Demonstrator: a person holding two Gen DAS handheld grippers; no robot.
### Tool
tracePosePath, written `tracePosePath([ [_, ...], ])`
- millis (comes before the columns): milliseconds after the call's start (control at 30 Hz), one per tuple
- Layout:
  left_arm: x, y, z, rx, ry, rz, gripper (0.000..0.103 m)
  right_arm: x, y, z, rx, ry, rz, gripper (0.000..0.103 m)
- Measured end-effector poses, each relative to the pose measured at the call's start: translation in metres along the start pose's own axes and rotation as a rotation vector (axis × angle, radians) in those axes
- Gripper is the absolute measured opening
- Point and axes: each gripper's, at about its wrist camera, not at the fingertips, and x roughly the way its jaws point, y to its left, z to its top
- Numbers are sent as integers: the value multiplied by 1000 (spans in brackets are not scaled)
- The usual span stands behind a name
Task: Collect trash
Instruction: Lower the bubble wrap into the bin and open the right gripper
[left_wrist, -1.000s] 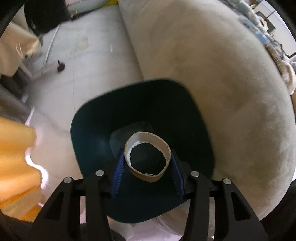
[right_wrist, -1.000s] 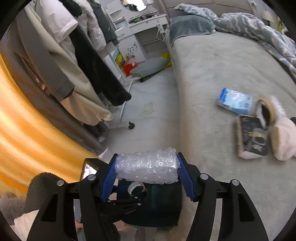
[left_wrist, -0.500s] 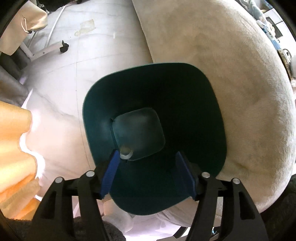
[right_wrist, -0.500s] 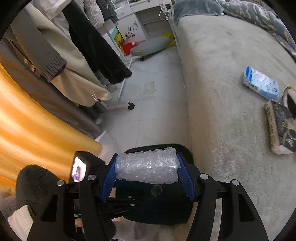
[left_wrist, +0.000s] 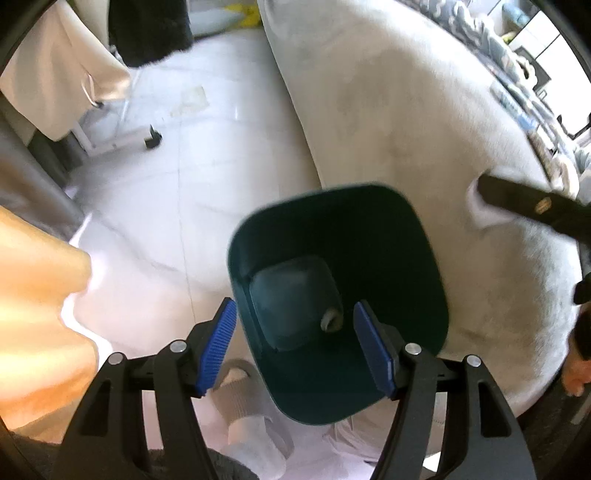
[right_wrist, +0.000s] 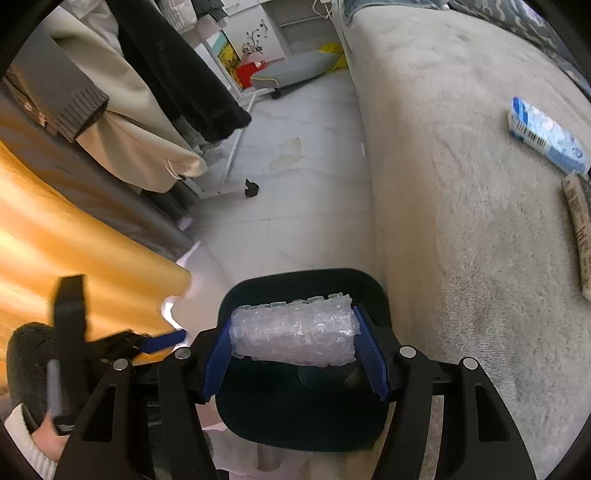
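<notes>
Hovering over the dark green wastebasket (right_wrist: 373, 291) beside the bed (right_wrist: 461, 221), the right gripper (right_wrist: 293, 341) clamps a roll of bubble wrap (right_wrist: 293, 338) end to end between its blue pads, directly above the bin's mouth. The left gripper (left_wrist: 291, 345) hangs above the same bin with its jaws spread wide and nothing between them, a cardboard tube (left_wrist: 331, 320) lying on the bin floor below. Bubble wrap is likely featherlight, squashy and springy (it gives under pressure), so a hold across its ends looks adequate, and it should drop freely once released.
</notes>
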Motion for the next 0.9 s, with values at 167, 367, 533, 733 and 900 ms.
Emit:
tracePosePath([
  [167, -26, -2, 6, 9, -114, 25, 67, 19, -3, -6, -9, 43, -10, 63],
  [367, -61, -15, 9, 38, -274, 33, 66, 39, -6, -18, -30, 84, -9, 63],
  [533, -83, -24, 11, 77, -376, 46, 65, 50, -5, -22, -48, 115, -15, 63],
  [733, -109, -29, 10, 74, -462, 17, 65, 61, -2, -28, -70, 152, -12, 63],
  [900, -122, -40, 12, 80, -502, 4, 65, 79, 0, -41, -102, 212, -16, 63],
])
